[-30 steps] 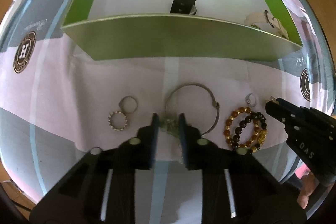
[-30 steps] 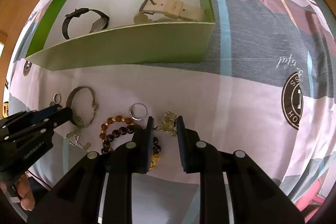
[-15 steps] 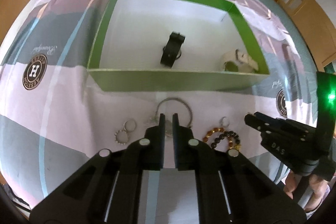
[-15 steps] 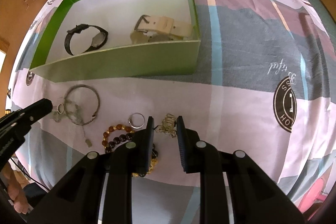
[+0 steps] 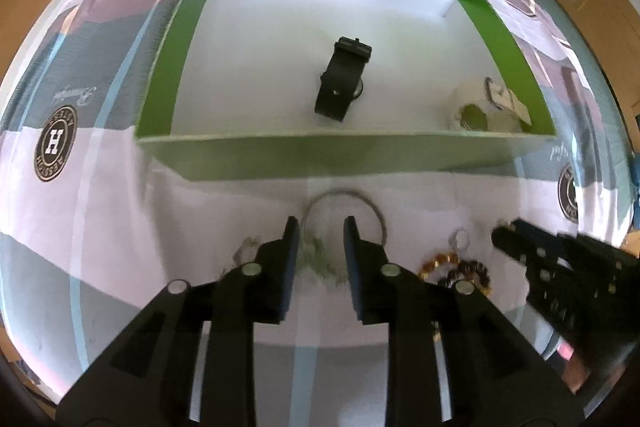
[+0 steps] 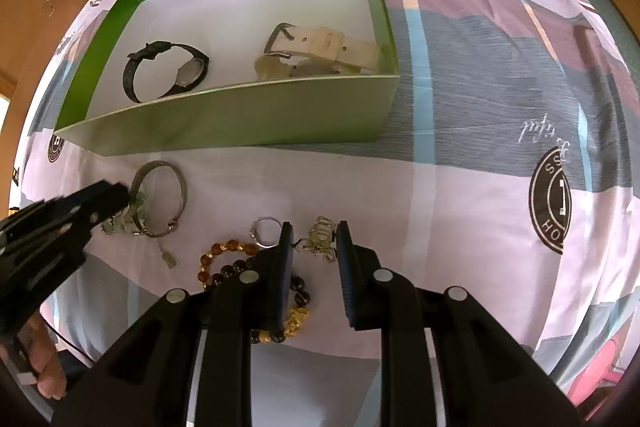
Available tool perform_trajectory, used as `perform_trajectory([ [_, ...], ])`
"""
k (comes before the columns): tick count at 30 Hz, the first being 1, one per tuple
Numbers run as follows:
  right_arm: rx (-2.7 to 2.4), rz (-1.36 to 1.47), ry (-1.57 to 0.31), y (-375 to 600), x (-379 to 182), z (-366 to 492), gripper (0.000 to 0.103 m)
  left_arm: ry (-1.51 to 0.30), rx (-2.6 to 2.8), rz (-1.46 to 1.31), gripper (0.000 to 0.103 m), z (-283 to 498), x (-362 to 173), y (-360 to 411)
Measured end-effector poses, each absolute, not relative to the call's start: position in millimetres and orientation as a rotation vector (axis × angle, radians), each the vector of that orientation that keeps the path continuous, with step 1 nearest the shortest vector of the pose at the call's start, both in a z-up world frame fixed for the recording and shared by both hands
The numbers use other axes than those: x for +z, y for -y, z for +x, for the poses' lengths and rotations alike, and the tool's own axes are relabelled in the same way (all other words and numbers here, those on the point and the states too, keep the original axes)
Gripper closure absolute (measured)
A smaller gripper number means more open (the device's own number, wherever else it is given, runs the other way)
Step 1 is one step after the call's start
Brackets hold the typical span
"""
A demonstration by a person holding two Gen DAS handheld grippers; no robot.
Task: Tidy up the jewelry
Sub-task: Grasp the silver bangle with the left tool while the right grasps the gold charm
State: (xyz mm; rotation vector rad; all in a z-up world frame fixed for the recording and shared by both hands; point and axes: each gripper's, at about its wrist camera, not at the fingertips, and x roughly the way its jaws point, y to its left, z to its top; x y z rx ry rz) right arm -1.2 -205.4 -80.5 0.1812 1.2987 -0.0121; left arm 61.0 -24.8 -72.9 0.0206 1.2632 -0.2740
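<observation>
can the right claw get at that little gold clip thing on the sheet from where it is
Probably yes. The right claw is open with the gold clip lying between its fingertips on the bedsheet, nothing covering it; the beaded bracelet lies off to the side.

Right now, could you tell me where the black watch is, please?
The black watch lies inside the green box, in its left half in the right wrist view, apart from the cream watch to its right.

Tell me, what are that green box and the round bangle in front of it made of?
Green box: apparently cardboard, matte green outside, white inside, with thin flat walls and creased corners. Bangle: likely metal, a dull silvery-grey thin hoop with a small clasp; which metal, I cannot tell.
</observation>
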Motion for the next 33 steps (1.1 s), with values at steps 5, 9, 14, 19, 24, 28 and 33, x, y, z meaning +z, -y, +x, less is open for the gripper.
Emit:
perform_trajectory([
  [5,-0.01,0.167,-1.314,202,-84,5,0.081,-1.291,-0.252,0.042,0.077,70,-87,32],
  [9,-0.014,0.168,-1.316,204,-85,5,0.081,-1.306,-0.239,0.052,0.057,71,-94,35],
  [14,-0.034,0.176,-1.317,209,-86,8,0.08,-1.309,-0.243,0.06,0.054,71,-94,39],
  [19,-0.044,0.175,-1.336,210,-91,12,0.065,-1.324,-0.233,0.077,0.055,74,-101,41],
  [24,-0.037,0.144,-1.35,203,-96,14,0.062,-1.313,-0.212,0.114,0.086,71,-99,41],
  [28,-0.04,0.119,-1.363,196,-101,16,0.063,-1.327,-0.226,0.08,0.096,71,-98,37],
  [33,-0.033,0.144,-1.362,195,-101,21,0.08,-1.321,-0.225,0.067,0.098,67,-95,33],
])
